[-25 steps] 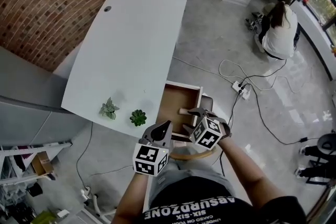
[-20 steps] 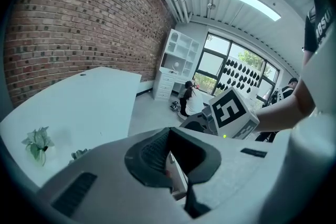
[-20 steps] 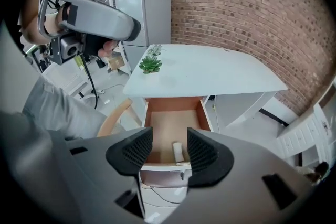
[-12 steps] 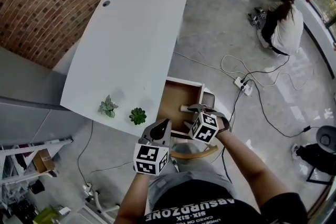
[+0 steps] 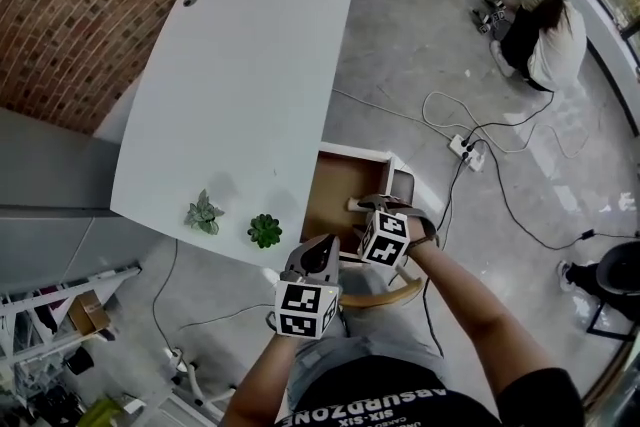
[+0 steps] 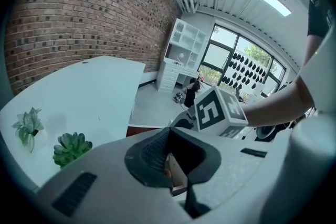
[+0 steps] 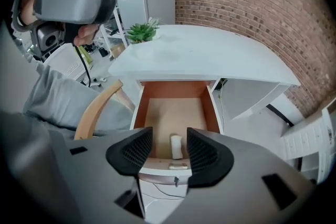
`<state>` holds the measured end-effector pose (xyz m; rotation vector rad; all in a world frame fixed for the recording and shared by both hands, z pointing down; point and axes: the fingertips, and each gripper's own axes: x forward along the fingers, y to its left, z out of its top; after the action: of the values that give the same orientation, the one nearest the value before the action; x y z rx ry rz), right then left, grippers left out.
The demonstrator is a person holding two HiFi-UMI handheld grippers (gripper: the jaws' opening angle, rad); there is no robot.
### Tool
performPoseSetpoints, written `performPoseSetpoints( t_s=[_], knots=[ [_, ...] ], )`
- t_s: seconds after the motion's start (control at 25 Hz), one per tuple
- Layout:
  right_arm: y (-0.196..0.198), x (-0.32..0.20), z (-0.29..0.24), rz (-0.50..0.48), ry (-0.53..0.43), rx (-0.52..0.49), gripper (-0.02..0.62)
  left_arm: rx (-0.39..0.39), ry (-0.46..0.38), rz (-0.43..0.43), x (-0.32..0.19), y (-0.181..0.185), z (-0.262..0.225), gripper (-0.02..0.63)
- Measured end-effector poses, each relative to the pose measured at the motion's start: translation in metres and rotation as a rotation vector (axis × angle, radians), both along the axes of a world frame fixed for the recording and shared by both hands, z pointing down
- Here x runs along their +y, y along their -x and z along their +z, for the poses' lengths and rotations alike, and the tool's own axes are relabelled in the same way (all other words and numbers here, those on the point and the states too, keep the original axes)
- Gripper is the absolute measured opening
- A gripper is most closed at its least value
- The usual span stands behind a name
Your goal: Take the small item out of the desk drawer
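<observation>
The desk drawer (image 5: 330,190) stands pulled out under the white desk (image 5: 240,85), its wooden bottom showing. A small white item (image 7: 176,146) lies near the drawer's front edge, seen too in the head view (image 5: 355,206). My right gripper (image 7: 169,150) hovers above the drawer front, open, with the item framed between its two pads and not touched. In the head view it (image 5: 376,212) sits over the drawer's near right corner. My left gripper (image 5: 312,261) hangs near my lap beside the desk edge, shut (image 6: 176,171) with nothing in it.
Two small potted plants (image 5: 204,211) (image 5: 264,230) stand at the desk's near edge. A wooden chair arm (image 7: 97,107) curves just left of the drawer. Cables and a power strip (image 5: 466,151) lie on the floor. A person (image 5: 545,25) crouches at the far right.
My left gripper has shifted right and nearer my body. The right gripper stays over the drawer front, almost unmoved.
</observation>
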<state>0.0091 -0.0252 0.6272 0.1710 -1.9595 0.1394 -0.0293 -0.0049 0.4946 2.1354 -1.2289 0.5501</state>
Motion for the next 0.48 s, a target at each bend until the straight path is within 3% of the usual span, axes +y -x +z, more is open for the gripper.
performPoseSetpoints(
  t_s=[0.48],
  knots=[
    [-0.003, -0.011, 0.058, -0.123, -0.020, 0.116, 0.193, 0.015, 0.059, 0.009, -0.012, -0.004, 0.046, 0.000]
  ],
)
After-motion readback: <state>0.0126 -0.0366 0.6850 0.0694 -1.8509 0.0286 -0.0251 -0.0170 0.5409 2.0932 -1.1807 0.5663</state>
